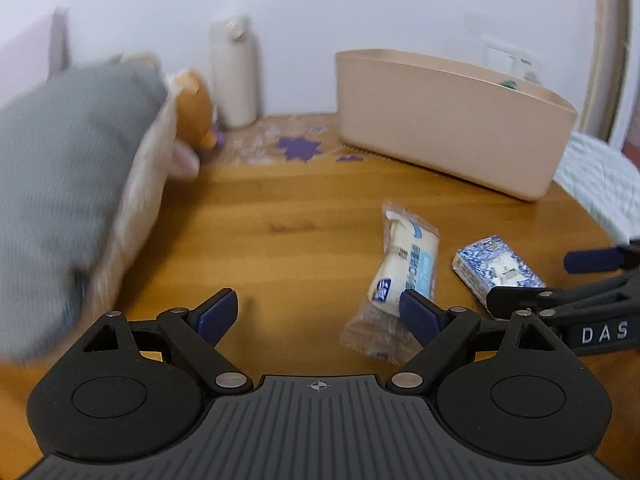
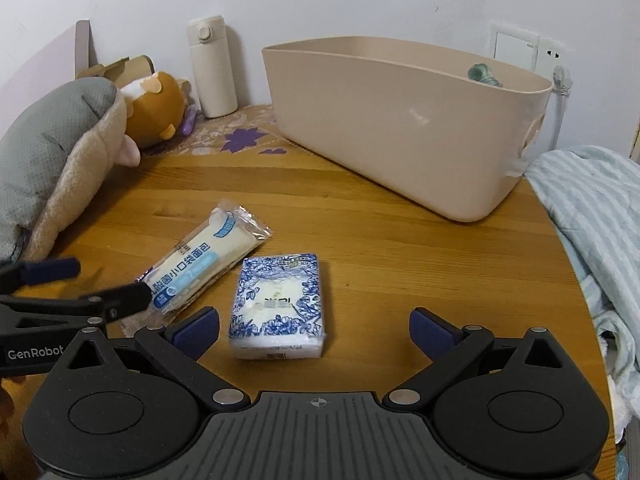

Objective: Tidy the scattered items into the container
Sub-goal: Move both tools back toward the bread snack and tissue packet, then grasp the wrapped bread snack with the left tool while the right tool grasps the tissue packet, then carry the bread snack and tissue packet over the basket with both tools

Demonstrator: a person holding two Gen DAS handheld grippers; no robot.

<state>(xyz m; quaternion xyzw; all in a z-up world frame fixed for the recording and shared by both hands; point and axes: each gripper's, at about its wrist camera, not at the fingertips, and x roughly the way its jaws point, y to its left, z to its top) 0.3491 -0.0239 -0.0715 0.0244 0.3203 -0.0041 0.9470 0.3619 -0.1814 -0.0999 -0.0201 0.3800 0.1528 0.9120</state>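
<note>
Table (image 2: 400, 248): bread pack (image 2: 208, 256) long axis diagonal.

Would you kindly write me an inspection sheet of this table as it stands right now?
Surface: round wooden table, purple flower print near the wall.
Job's things: beige container at the back, a green item inside; wrapped bread packet and blue-patterned tissue pack lie side by side on the wood in front of it.
Clutter: grey plush cushion, brown plush toy, cream flask.
Grippers: left gripper open, bread packet by its right finger; right gripper open, tissue pack between its fingers, untouched.
Cables: white cable hanging from the wall socket.
Surroundings: white wall, striped bedding to the right.
</note>
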